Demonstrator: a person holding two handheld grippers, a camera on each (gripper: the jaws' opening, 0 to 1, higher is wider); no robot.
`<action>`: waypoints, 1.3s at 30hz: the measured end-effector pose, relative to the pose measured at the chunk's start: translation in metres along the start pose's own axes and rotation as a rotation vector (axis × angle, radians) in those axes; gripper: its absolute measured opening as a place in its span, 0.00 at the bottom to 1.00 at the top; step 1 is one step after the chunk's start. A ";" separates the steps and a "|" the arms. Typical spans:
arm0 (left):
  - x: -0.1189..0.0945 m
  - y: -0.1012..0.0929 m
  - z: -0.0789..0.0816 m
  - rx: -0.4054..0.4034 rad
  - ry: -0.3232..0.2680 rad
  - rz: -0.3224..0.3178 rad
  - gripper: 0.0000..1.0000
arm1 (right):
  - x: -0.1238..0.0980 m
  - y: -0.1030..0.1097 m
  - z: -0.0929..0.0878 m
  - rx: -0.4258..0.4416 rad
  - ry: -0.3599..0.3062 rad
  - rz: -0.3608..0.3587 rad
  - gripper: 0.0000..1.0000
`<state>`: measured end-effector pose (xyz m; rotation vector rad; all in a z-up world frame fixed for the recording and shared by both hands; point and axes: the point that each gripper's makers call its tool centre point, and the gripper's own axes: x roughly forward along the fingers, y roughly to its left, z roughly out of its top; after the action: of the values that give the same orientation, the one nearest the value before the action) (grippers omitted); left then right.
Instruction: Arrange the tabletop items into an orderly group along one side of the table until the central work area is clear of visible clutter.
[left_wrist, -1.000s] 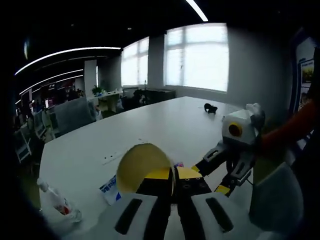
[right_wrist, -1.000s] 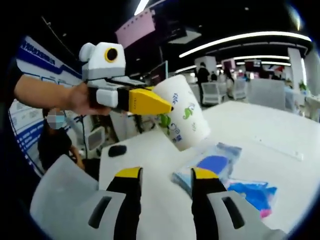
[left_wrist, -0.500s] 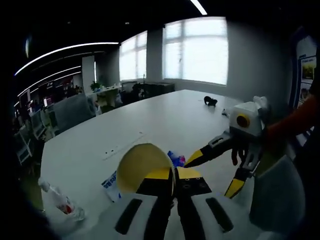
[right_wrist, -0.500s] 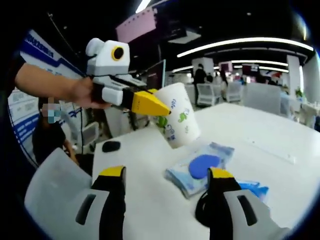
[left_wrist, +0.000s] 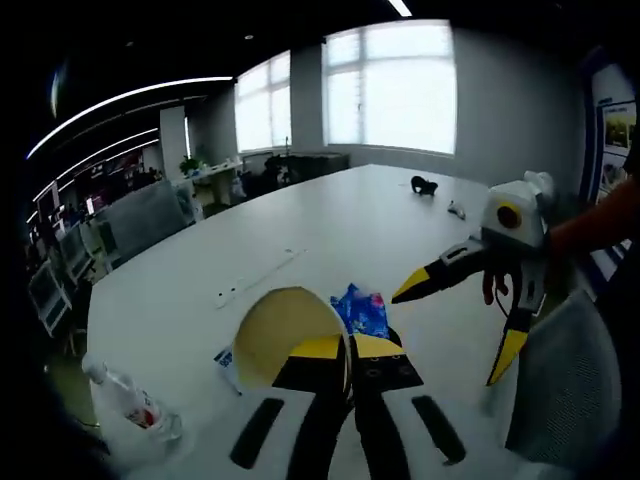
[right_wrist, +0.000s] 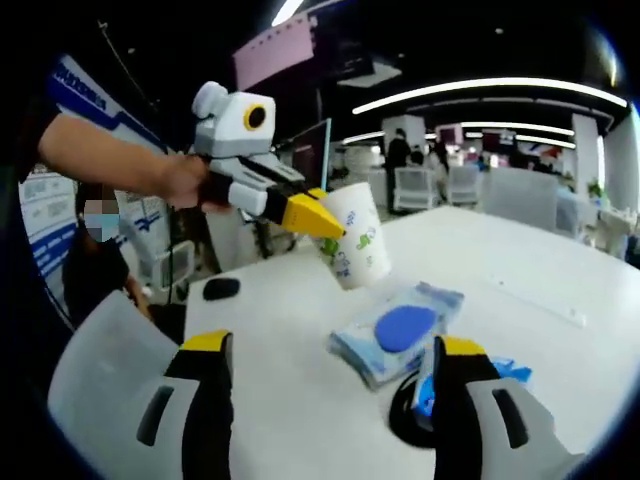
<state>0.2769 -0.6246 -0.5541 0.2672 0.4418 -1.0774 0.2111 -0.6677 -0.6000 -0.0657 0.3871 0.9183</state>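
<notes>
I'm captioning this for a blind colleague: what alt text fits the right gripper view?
The left tongs, held in a person's hand, grip a white paper cup above a white table. Below, the right tongs stand open over a blue wipes packet.

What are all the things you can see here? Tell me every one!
Cup: 1, white with green and blue prints, held tilted above the table by the left gripper.
Wipes pack: 1, pale blue with a blue lid, lying on the table.
Blue packet: 1, blue with pink, on the table beyond the cup.
Bottle: 1, clear with a red label, lying near the table edge.
Black object: 1, far end of the table.
Table: 1, white.
Left gripper: yellow tips, shut on the cup rim.
Right gripper: yellow tips, open.
</notes>
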 end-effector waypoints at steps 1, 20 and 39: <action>0.000 0.003 -0.001 -0.005 0.002 0.004 0.01 | 0.000 0.000 0.000 0.002 0.000 -0.001 0.81; 0.002 0.031 -0.021 0.006 0.049 0.025 0.01 | -0.004 -0.006 -0.004 0.038 -0.024 -0.077 1.00; 0.013 0.052 -0.036 0.018 0.086 0.023 0.01 | -0.014 -0.017 -0.013 0.048 -0.011 -0.143 1.00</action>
<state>0.3208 -0.5960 -0.5919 0.3343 0.5051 -1.0503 0.2133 -0.6916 -0.6090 -0.0437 0.3896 0.7675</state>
